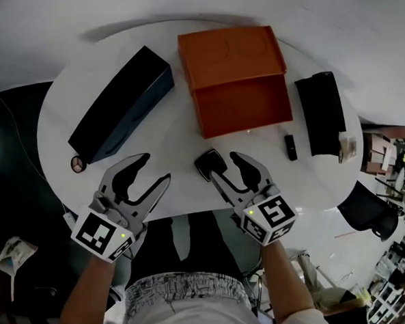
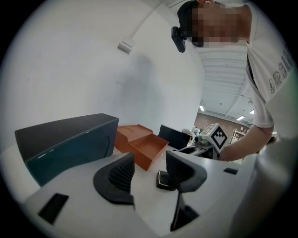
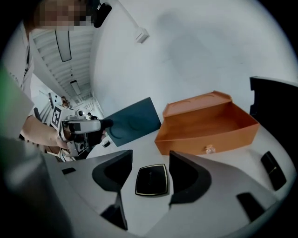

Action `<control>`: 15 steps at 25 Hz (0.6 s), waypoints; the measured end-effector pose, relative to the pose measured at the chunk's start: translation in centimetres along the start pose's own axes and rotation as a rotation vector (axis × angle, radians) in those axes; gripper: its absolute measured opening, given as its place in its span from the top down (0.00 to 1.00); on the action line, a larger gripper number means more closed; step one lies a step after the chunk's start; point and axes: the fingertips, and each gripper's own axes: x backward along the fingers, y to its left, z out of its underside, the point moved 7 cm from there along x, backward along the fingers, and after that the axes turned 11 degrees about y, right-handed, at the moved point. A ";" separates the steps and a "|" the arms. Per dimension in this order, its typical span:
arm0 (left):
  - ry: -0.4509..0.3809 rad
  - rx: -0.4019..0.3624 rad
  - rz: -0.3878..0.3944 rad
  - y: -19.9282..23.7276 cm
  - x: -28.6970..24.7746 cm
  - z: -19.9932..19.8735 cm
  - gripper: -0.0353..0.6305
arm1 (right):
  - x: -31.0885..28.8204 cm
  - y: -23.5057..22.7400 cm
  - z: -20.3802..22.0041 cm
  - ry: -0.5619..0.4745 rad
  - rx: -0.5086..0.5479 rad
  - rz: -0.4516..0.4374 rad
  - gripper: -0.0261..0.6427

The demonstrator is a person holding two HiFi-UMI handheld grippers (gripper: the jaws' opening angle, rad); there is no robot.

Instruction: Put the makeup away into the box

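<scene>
orange box (image 1: 243, 106) lid open, black compact (image 3: 151, 180) lying before released right gripper (image 3: 150, 159), left gripper (image 1: 155, 167) released

No complete wording is legible. Grey capital letters run down the person's shirt (image 2: 275, 76) in the left gripper view; they are cut off at the edge and cannot be read with certainty. The marker cube (image 1: 103, 237) on the left gripper (image 1: 155, 167) and that on the right gripper (image 1: 224, 165) carry black-and-white square patterns only, no characters. The black compact (image 3: 151, 180) bears a centre mark too small to read.
</scene>
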 end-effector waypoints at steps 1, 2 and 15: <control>0.001 0.003 -0.001 0.1 0.0 0.2 0.61 | -0.3 -0.1 0.2 0.009 0.002 0.000 0.58; 0.003 0.007 -0.002 0.1 0.0 0.4 0.61 | -0.7 -0.1 0.3 0.018 0.004 -0.001 0.58; 0.030 0.065 -0.013 1.7 0.5 3.6 0.61 | -3.5 -0.1 1.7 0.114 0.031 0.019 0.52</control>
